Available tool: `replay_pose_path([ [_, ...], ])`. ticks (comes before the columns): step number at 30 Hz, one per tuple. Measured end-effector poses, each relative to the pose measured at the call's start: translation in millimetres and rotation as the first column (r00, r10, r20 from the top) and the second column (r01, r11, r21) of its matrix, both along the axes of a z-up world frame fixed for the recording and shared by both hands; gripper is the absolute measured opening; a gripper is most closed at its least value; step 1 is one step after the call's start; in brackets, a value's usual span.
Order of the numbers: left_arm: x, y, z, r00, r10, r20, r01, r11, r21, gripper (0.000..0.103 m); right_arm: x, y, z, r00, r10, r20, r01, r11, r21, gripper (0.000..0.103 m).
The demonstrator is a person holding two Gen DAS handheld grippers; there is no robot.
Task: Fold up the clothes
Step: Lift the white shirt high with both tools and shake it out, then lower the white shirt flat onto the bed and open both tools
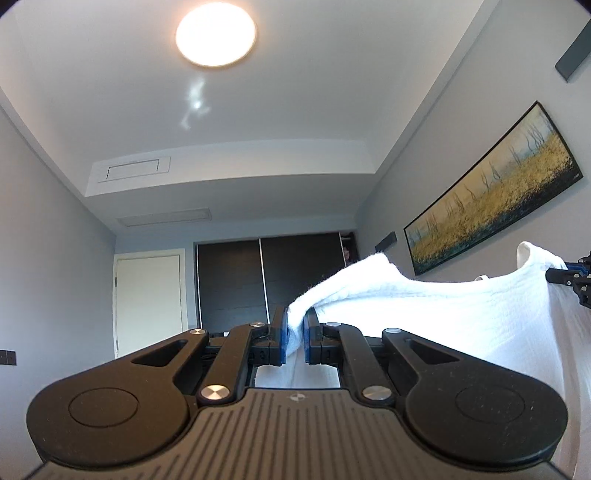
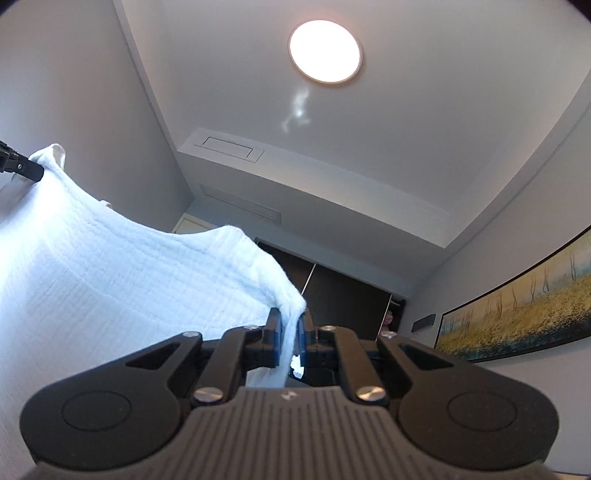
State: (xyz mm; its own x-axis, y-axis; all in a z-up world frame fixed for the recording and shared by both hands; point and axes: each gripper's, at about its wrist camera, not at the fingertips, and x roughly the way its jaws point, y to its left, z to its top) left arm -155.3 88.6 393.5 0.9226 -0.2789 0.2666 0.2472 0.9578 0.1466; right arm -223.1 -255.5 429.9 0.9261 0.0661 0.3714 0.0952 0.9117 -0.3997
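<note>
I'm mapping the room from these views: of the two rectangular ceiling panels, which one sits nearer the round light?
The white-framed vent panel on the raised ceiling step, closest to the round light. The plainer panel lies lower, nearer the dark wardrobe.

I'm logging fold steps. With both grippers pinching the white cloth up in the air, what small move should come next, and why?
Probably draw the two grippers slightly apart. The left gripper and right gripper each have jaws shut on an upper corner of the white cloth, yet its top edge sags between them; taut, it should hang flatter for folding.
</note>
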Motion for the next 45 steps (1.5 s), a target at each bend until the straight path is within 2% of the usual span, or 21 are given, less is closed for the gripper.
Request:
replay_pose_path([
  [5,46,4,-28,0.991,0.043,-0.128,-0.040,0.999,0.019,0.006,52,3,-28,0.993,0.020,-0.117,-0.020,1.000,-0.004,0.010],
  [8,86,1,-55,0.975,0.092,-0.201,-0.080,0.995,0.065,0.006,94,5,-51,0.979,0.027,-0.201,-0.026,1.000,0.007,0.010],
  [13,166,-13,-110,0.927,0.152,-0.342,-0.107,0.983,0.148,0.006,171,8,-101,0.929,0.010,-0.371,-0.009,1.000,0.005,0.010],
  [17,223,-21,-144,0.900,0.176,-0.398,-0.112,0.978,0.178,0.006,238,10,-130,0.886,-0.026,-0.463,0.018,1.000,-0.023,0.010],
  [19,252,-26,-154,0.890,0.190,-0.415,-0.119,0.975,0.190,0.006,270,13,-138,0.871,-0.043,-0.490,0.029,0.999,-0.037,0.010],
  [22,299,-27,-165,0.868,0.188,-0.460,-0.125,0.978,0.164,0.006,318,14,-146,0.848,-0.063,-0.526,0.040,0.998,-0.055,0.010],
  [28,373,-28,-193,0.850,0.204,-0.486,-0.133,0.975,0.177,0.005,401,19,-163,0.831,-0.113,-0.545,0.067,0.992,-0.103,0.010],
  [31,405,-25,-221,0.821,0.218,-0.528,-0.120,0.970,0.214,0.005,444,19,-185,0.781,-0.115,-0.613,0.055,0.992,-0.117,0.010],
  [35,445,-24,-278,0.765,0.248,-0.595,-0.094,0.956,0.278,0.005,488,16,-248,0.700,-0.129,-0.702,0.040,0.989,-0.142,0.010],
  [39,477,-22,-325,0.704,0.245,-0.666,-0.072,0.958,0.277,0.005,540,10,-324,0.598,-0.130,-0.791,0.048,0.991,-0.126,0.010],
  [41,491,-22,-344,0.676,0.243,-0.696,-0.066,0.960,0.272,0.005,558,9,-356,0.560,-0.138,-0.817,0.054,0.990,-0.130,0.011],
  [45,518,-23,-382,0.616,0.238,-0.751,-0.055,0.964,0.261,0.006,590,7,-412,0.508,-0.159,-0.846,0.056,0.987,-0.152,0.011],
])
